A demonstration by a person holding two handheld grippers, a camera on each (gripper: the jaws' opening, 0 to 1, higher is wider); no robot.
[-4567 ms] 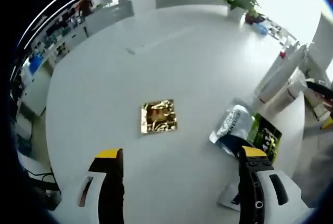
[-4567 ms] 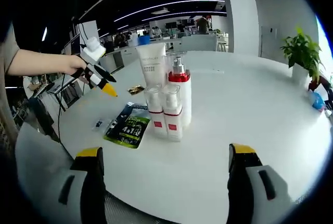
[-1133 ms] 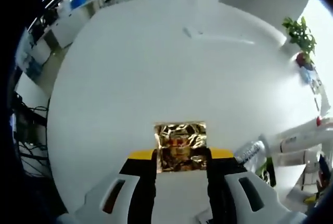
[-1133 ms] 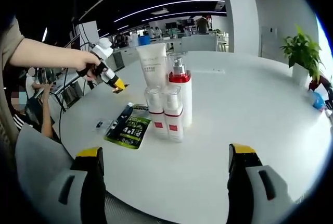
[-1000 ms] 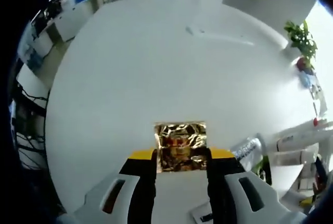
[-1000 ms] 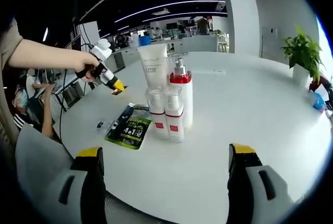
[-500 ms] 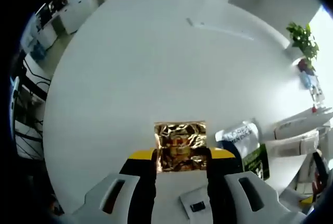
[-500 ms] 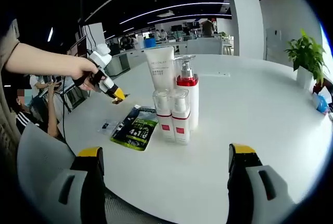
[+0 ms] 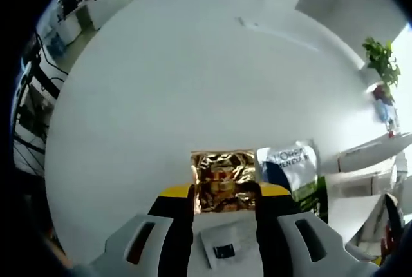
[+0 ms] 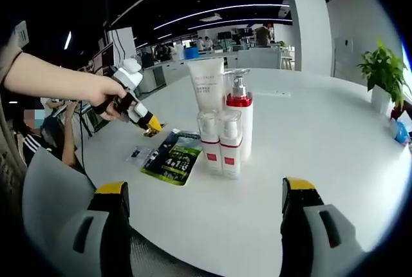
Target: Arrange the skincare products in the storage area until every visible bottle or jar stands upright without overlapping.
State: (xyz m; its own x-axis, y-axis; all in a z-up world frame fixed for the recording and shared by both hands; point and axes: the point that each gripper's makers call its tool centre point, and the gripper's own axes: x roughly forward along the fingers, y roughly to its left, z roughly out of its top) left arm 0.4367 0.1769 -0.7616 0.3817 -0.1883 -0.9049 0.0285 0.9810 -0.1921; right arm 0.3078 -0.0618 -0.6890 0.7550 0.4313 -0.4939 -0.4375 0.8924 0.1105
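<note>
1. Clamped between the yellow-tipped jaws of the left gripper [image 9: 225,190], the gold foil sachet [image 9: 224,180] is being held off the white table [image 9: 161,77]; 4.6 s ago it was lying flat there with the jaws spread wide on either side.
2. In the left gripper view the table scene is being shifted beneath the sachet compared with a second ago: the green-and-white sachet [image 9: 293,171] is now being seen just beside the foil's right edge, where before it sat lower right.
3. A small clear packet [image 9: 222,250] with a dark square is being seen between the jaws below the foil.
4. The right gripper [image 10: 203,203] is being held wide open with nothing between its jaws, unchanged from the earlier frames.
5. In the right gripper view the bottle cluster [image 10: 225,125] is being seen upright mid-table: a white tube, a red-collared pump bottle and two small bottles touching in front.
6. The left gripper [image 10: 153,124] is being brought lower and nearer the sachet [image 10: 172,156] than 4.6 s ago.
7. Bottles at the right edge of the left gripper view are being cut off and blurred; labels cannot be read there.
</note>
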